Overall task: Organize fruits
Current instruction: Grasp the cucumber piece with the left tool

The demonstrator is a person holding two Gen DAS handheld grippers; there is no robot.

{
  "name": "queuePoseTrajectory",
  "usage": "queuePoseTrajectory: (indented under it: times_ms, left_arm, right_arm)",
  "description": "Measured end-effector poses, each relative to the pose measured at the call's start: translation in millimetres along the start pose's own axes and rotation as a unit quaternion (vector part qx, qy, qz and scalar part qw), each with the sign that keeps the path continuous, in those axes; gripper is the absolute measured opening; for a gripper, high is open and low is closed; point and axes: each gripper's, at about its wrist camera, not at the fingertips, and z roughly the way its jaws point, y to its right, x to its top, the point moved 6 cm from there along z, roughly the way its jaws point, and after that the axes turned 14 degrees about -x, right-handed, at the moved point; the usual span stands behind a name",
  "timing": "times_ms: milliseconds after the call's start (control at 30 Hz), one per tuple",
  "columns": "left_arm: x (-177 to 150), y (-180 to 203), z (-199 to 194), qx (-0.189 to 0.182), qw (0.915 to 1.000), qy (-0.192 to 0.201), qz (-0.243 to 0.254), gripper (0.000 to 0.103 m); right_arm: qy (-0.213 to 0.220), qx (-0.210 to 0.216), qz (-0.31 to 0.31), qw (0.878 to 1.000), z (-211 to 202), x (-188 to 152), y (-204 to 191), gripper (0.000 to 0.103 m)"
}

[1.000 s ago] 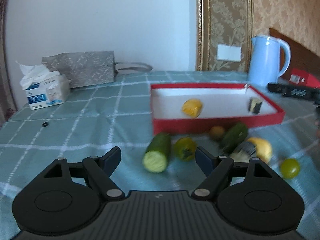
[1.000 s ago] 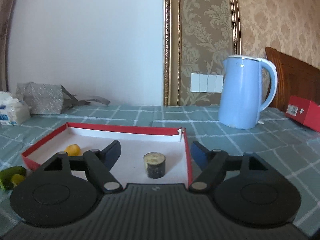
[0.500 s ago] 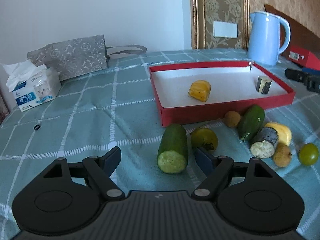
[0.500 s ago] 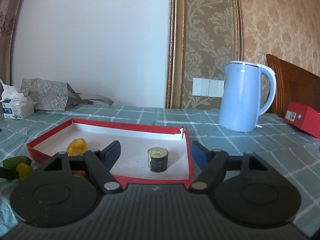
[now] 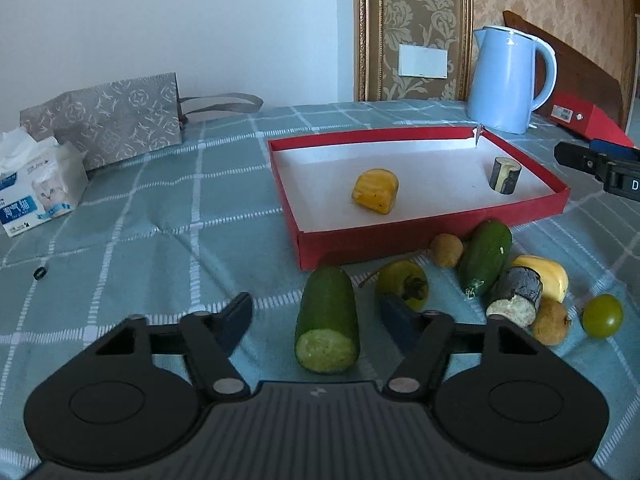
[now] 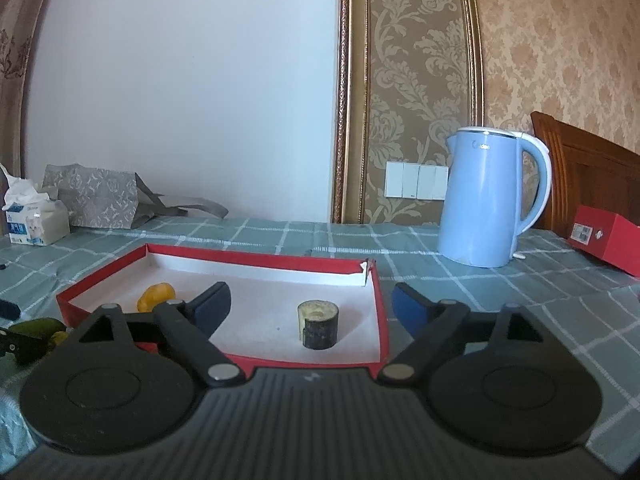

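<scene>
A red tray (image 5: 432, 236) with a white floor holds a yellow fruit piece (image 5: 375, 192) and a dark cut stub (image 5: 505, 174). In front of it lie a cut cucumber half (image 5: 327, 318), a yellow-green pepper (image 5: 402, 285), a whole cucumber (image 5: 485, 256), a dark cut piece (image 5: 516, 296), a banana (image 5: 550, 278), brown fruits (image 5: 446, 249) and a green round fruit (image 5: 602, 316). My left gripper (image 5: 316, 316) is open, its fingers either side of the cucumber half. My right gripper (image 6: 311, 304) is open and empty, above the tray's (image 6: 382, 336) near edge with the stub (image 6: 319, 324) ahead.
A blue kettle (image 5: 508, 80) and a red box (image 5: 586, 118) stand behind the tray at the right. A tissue box (image 5: 38, 192) and a grey paper bag (image 5: 108, 118) are at the back left. A checked green cloth (image 5: 160, 232) covers the table.
My left gripper has moved forward and lower toward the cucumber half, which now lies between its fingers. My right gripper has risen slightly; the tray contents have not moved.
</scene>
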Motion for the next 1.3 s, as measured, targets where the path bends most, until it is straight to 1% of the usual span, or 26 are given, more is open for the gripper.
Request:
queuePoseTrajectory:
  times_ms: [67,133,233,300,400,500,533,600,633,733,833,933,1033,1067,1133,1200,1267,1300]
  left_arm:
    - [-2,-4,2,0.003,0.9999,-0.008,-0.006,0.053]
    - [-3,-6,4,-0.006,0.9999,-0.010,-0.009,0.053]
    - [-6,-5,3,-0.010,0.9997,-0.017,0.014,0.053]
    - [-6,-6,5,-0.016,0.9996,-0.024,0.008,0.053]
    - [-5,-2,11,-0.010,0.9993,-0.030,0.021,0.053]
    - [0,0,18,-0.011,0.9993,-0.032,0.018,0.051]
    - [1,1,20,-0.013,0.9992,-0.032,0.018,0.049]
    - [1,4,20,-0.020,0.9992,-0.031,0.014,0.035]
    - [1,6,20,-0.014,0.9994,-0.029,0.014,0.032]
    - [-1,13,20,0.010,0.9992,-0.023,0.030,0.032]
    - [-3,19,16,0.029,0.9990,-0.017,0.030,0.032]
    - [-3,22,8,0.044,0.9988,-0.004,0.021,0.032]
    - [-5,21,-2,0.064,0.9978,0.016,0.000,0.032]
    - [-6,19,-5,0.071,0.9972,0.022,-0.008,0.032]
    - [-9,13,-9,0.080,0.9961,0.026,-0.027,0.032]
    - [-10,6,-11,0.086,0.9949,0.028,-0.046,0.032]
    - [-10,0,-13,0.086,0.9941,0.031,-0.058,0.032]
    - [-10,-1,-14,0.085,0.9939,0.033,-0.062,0.032]
  right_arm:
    - [-0.002,0.002,0.001,1.000,0,0,0,0.087]
    - [-0.004,0.003,0.002,1.000,1,-1,0,0.087]
    - [-0.005,0.002,-0.001,1.000,1,-2,-1,0.090]
    - [-0.006,0.005,0.002,1.000,1,-1,-1,0.090]
    - [-0.008,0.006,0.003,1.000,1,-3,-2,0.090]
    - [-0.007,0.005,-0.001,1.000,1,-3,-3,0.090]
    - [-0.007,0.004,-0.002,1.000,1,-3,-3,0.090]
    - [-0.008,0.001,-0.006,1.000,1,-3,-3,0.090]
    - [-0.010,0.000,-0.009,1.000,2,-4,-4,0.090]
    - [-0.012,-0.004,-0.015,1.000,3,-4,-5,0.089]
    - [-0.010,-0.006,-0.015,1.000,3,-3,-3,0.089]
    - [-0.006,-0.006,-0.011,1.000,2,-1,-1,0.089]
    - [-0.007,-0.004,-0.009,1.000,1,0,0,0.088]
    - [-0.011,-0.001,-0.009,1.000,0,0,0,0.087]
    - [-0.019,0.013,-0.004,1.000,-4,0,2,0.085]
    - [-0.033,0.035,0.001,0.999,-14,-4,5,0.083]
    - [-0.047,0.055,-0.004,0.997,-26,-11,7,0.076]
    - [-0.052,0.066,-0.010,0.996,-35,-15,8,0.075]
